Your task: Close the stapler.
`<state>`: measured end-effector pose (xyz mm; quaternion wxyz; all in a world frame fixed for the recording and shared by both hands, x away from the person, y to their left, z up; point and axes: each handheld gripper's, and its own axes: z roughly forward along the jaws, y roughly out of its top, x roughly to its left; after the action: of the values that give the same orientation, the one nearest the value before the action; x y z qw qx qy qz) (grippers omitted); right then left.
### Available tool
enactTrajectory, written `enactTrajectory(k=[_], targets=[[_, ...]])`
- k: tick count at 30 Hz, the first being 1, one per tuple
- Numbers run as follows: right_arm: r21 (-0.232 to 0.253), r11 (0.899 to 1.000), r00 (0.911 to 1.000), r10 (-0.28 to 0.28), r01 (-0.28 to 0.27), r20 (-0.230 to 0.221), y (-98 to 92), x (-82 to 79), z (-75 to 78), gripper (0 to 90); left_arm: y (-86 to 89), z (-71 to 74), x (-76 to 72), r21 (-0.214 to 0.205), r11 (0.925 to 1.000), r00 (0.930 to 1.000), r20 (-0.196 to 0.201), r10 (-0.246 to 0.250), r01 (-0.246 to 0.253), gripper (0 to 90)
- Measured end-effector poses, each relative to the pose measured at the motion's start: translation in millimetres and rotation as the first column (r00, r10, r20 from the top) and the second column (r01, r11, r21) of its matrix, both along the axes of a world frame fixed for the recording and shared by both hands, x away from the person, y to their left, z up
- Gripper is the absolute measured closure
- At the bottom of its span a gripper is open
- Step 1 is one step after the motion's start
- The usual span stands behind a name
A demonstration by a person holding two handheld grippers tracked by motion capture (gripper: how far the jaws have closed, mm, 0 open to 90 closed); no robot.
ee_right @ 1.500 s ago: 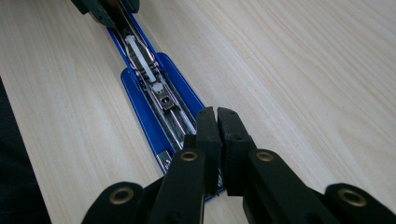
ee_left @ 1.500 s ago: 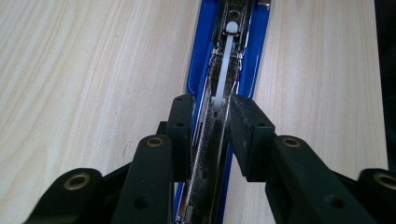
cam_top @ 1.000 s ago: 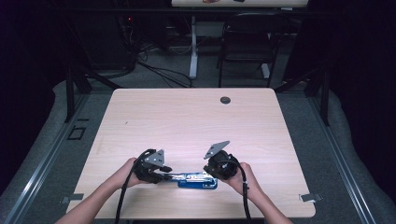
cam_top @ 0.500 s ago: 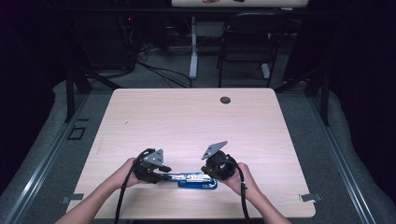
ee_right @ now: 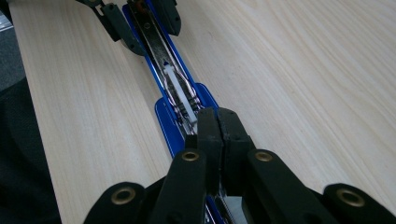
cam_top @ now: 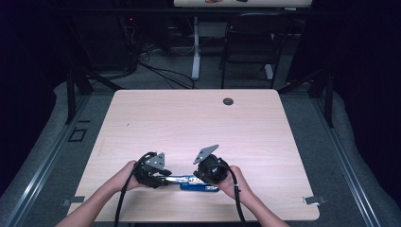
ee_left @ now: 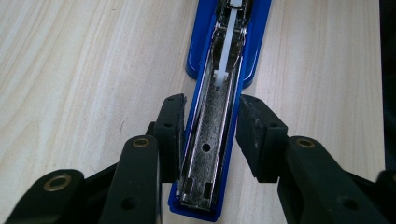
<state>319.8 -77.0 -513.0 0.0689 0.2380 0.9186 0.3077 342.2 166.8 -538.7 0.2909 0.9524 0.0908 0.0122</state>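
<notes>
A pale wooden surface [cam_top: 189,123] sits in a dark room, with a blue stapler [cam_top: 191,181] lying lengthwise near its front edge, opened out flat so the metal staple channel faces up. At the left, the left hand-held gripper [cam_top: 163,178] is held low at the stapler's left end. In the left gripper view its jaws have just been opening and now straddle the stapler [ee_left: 212,140]: the left pad lies against the blue side and the right pad stands a little apart, so it is open around the stapler, not squeezing it. To the right, the right hand-held gripper [cam_top: 197,177] meets the stapler's other end. In the right gripper view its jaws are pressed together with no gap, resting over the stapler [ee_right: 175,98] where the white pusher ends; whether they pinch any part of it is unclear. Farther back on the right, a small dark grommet [cam_top: 228,101] sits near the rear edge.
</notes>
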Motion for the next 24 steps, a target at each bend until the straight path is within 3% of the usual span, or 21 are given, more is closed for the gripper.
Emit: enactTrajectory(k=[1, 2, 7, 9, 14, 16, 20, 24], targets=[[0.004, 1.0, 1.0, 0.001, -0.001, -0.002, 2.4, -0.1, -1.4, 89.3, 0.6, 1.0, -0.1, 0.015, 0.9999, 1.0, 0.006, 0.001, -0.001, 62.4], [-0.002, 1.0, 0.9999, 0.011, -0.011, -0.01, 7.2, 0.3, -4.6, 89.3, 1.1, -0.3, -0.1, -0.001, 1.0, 1.0, -0.001, 0.001, -0.001, 62.3], [-0.004, 1.0, 0.9997, 0.024, -0.024, -0.009, 12.5, -0.5, -8.4, 89.3, 4.1, -1.4, -0.4, 0.014, 0.9999, 0.9999, -0.014, 0.0, 0.0, 58.0], [-0.017, 0.999, 0.9995, 0.028, -0.028, -0.012, 13.3, 0.3, -8.8, 89.3, 5.4, -2.3, 1.0, 0.039, 0.9992, 0.9995, -0.032, -0.005, 0.007, 56.9], [-0.011, 1.0, 0.9996, 0.023, -0.023, -0.016, 14.3, 0.9, -12.1, 89.3, 8.7, -7.6, 0.2, 0.056, 0.9982, 0.9995, -0.023, 0.022, -0.021, 55.1], [-0.012, 1.0, 0.9995, 0.026, -0.026, -0.016, 15.0, 1.3, -11.9, 89.4, 11.9, -11.3, 1.7, 0.083, 0.9962, 0.9991, -0.029, 0.03, -0.027, 54.7], [-0.01, 0.999, 0.9994, 0.031, -0.031, -0.017, 18.1, 1.2, -14.0, 89.6, 14.4, -18.1, 2.1, 0.109, 0.9936, 0.9988, -0.037, 0.033, -0.029, 58.0], [-0.019, 0.999, 0.9991, 0.04, -0.04, -0.014, 22.0, 0.5, -16.5, 89.8, 15.9, -15.7, 1.7, 0.097, 0.9949, 0.9992, -0.025, 0.03, -0.027, 61.6]])
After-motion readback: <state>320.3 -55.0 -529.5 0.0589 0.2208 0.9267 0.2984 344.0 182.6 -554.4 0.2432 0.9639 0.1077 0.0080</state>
